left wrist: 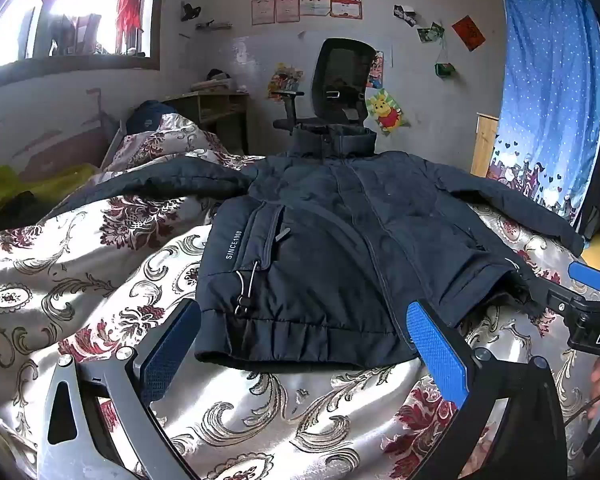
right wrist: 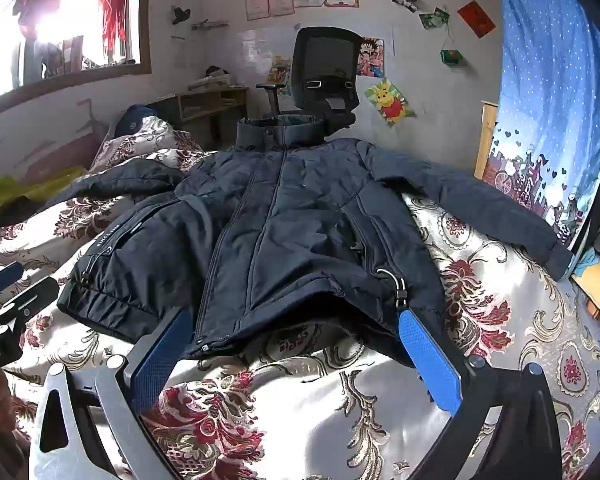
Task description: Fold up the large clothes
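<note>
Navy quilted jacket (left wrist: 332, 248) spread flat, satin floral bedspread (left wrist: 100, 280), left tongs (left wrist: 300, 344) and right tongs (right wrist: 296, 344) both apart, empty

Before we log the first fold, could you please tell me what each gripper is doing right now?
Left gripper: open, holding nothing, just short of the jacket hem.
Right gripper: open, holding nothing.

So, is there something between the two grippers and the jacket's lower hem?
Nothing visible. The left gripper and right gripper are both open just short of the hem of the dark blue jacket; only bare floral bedspread lies between.
</note>
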Available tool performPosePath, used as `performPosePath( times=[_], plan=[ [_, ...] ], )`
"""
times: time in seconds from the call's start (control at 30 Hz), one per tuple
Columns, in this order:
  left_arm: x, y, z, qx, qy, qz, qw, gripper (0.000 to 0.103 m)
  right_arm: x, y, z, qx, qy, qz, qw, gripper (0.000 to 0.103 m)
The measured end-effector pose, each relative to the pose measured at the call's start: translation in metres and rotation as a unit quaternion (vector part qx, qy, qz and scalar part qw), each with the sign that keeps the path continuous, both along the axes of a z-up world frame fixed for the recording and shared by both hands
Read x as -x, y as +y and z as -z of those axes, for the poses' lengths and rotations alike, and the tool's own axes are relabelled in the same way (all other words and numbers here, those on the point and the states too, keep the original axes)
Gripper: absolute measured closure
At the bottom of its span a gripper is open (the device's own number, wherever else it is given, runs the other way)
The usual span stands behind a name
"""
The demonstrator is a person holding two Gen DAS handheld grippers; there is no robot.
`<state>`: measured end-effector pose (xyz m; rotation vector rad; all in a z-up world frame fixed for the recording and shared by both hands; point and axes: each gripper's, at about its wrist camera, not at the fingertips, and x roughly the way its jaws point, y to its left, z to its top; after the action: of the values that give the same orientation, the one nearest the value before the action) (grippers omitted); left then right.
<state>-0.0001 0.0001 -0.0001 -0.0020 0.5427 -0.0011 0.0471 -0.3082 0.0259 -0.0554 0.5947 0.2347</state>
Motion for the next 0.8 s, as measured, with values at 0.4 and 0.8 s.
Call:
performPosePath(
  times=[0.4,0.8],
  plan=[
    [0.0000,0.0000,-0.0001,-0.001,-0.001,0.000,1.0000,0.002,0.0022,0.0008,-0.0014,0.000,-0.001,0.000,1.000,0.000],
    [0.0000,0.0000,-0.0001,-0.001,-0.001,0.000,1.0000,0.002,0.0002,-0.0013,0.0001,-0.001,0.001,0.001,1.000,0.000]
  ],
)
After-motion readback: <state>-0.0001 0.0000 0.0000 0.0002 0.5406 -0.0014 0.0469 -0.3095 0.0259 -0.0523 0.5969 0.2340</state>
